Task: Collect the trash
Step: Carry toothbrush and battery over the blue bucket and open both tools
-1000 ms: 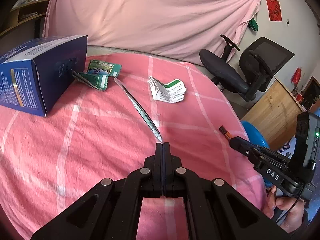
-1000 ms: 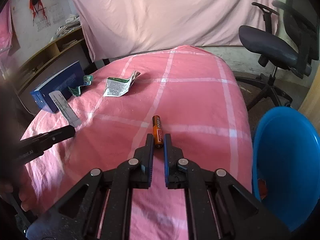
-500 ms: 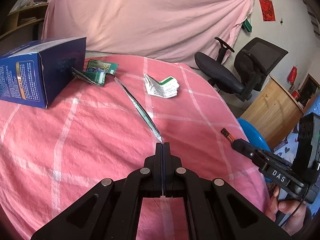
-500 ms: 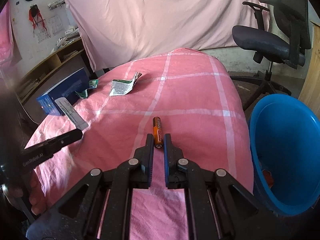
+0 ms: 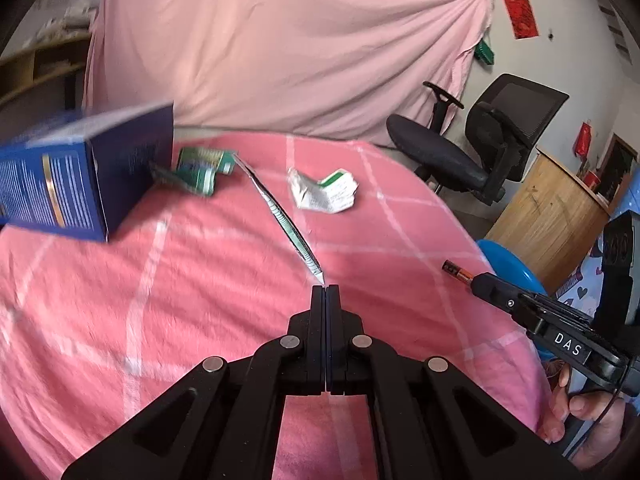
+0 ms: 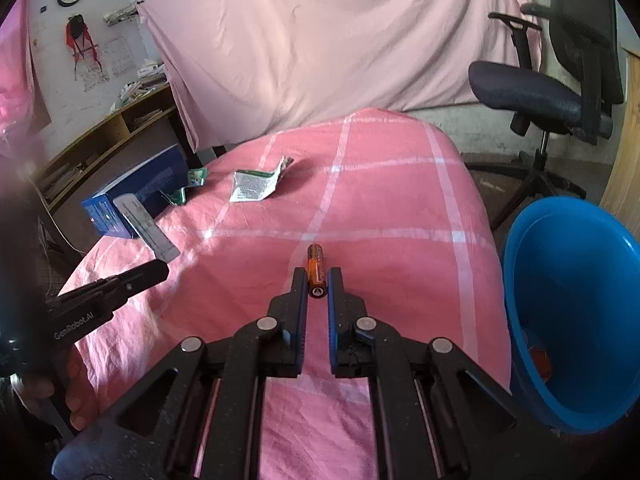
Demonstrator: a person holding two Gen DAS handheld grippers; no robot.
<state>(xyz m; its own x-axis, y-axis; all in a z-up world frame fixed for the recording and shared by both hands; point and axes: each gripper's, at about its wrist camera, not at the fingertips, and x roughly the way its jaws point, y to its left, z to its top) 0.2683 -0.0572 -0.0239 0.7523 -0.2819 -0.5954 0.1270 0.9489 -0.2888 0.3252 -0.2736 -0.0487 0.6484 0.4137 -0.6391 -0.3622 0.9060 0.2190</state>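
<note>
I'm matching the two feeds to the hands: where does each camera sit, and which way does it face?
Left wrist: on the left gripper, facing along its shut fingers, which pinch a flat strip, across the pink bed to the chair; the right gripper and a hand show.
Right wrist: on the right gripper, shut on a battery, facing up the bed; blue bin at right, left gripper at left.
Shared: bed, blue box, crumpled paper, chair.

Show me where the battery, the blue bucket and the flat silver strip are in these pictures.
battery (image 6: 316, 272), right wrist view, on its orange body.
blue bucket (image 6: 568, 280), right wrist view, on its inner wall.
flat silver strip (image 5: 280, 216), left wrist view, on the middle of its length.
</note>
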